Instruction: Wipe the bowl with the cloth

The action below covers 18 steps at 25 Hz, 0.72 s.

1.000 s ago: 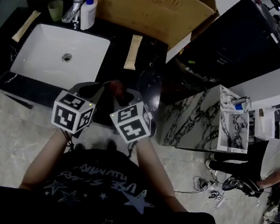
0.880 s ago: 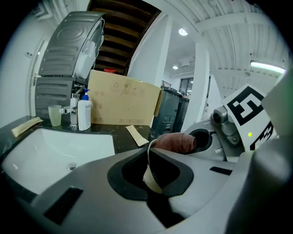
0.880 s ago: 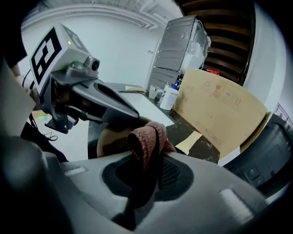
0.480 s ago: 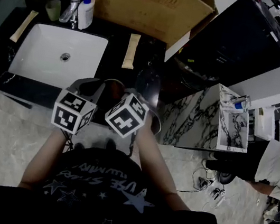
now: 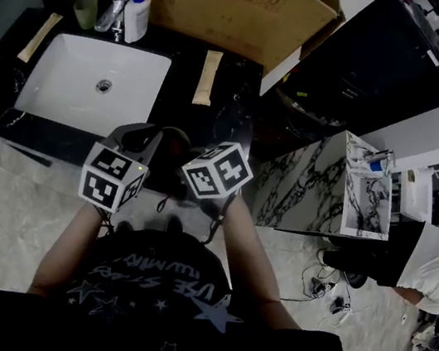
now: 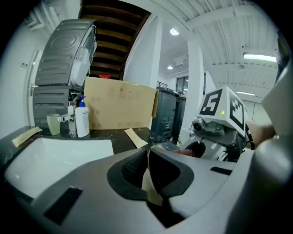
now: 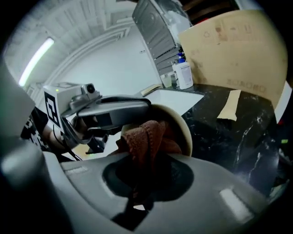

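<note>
Currently: left gripper point(image 6: 147, 154), jaws clamped on the thin rim of the bowl point(image 7: 187, 130), held at four o'clock of the sink point(image 5: 66, 89); cloth point(image 7: 144, 137) bunched inside it, pinched tight by the right gripper point(image 7: 145, 170); risk, likely, that hard rubbing levers the rim from its narrow grip.

Pretty fuzzy looped fabric is seen on the brown cloth point(image 7: 145, 136); the cream bowl point(image 7: 187, 132) looks smooth. The countertop point(image 7: 249, 137) is finished in glossy black veined stone, the cardboard point(image 7: 233, 48) matt.
</note>
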Motion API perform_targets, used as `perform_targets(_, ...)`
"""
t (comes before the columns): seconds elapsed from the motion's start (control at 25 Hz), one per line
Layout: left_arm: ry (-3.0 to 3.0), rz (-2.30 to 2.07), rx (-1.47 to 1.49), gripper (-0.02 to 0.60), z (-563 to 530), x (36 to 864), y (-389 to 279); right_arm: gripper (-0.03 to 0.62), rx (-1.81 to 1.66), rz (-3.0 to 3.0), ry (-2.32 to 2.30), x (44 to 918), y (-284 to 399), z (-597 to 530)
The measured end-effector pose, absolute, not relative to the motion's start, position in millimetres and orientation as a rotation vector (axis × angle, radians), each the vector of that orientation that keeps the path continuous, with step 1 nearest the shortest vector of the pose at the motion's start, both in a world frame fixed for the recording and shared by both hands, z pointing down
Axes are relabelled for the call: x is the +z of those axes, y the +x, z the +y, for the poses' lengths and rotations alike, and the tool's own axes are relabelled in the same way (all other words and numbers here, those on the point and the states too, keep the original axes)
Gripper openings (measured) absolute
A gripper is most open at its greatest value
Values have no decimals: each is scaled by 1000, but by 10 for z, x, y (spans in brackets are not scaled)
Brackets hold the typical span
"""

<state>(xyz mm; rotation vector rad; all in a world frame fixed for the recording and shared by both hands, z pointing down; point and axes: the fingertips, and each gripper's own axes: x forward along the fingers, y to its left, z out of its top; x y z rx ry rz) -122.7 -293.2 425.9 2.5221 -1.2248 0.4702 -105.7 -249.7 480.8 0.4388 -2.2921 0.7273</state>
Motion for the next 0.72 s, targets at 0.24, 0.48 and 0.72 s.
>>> perform_targets(0.24,2534,-1257,424,20,-2928,4153,-1242,50,964,-2471,504,4590,-1171,-2610)
perform_targets(0.48,2548,-1249,405,20,-2892,4128,-1191,49,1099,-2618,660,4389,-1108,-2793)
perform_targets(0.72,2542,-1265,395,20,-2921,4142,-1222,51,1103,-2673,782,4284,-976,-2912)
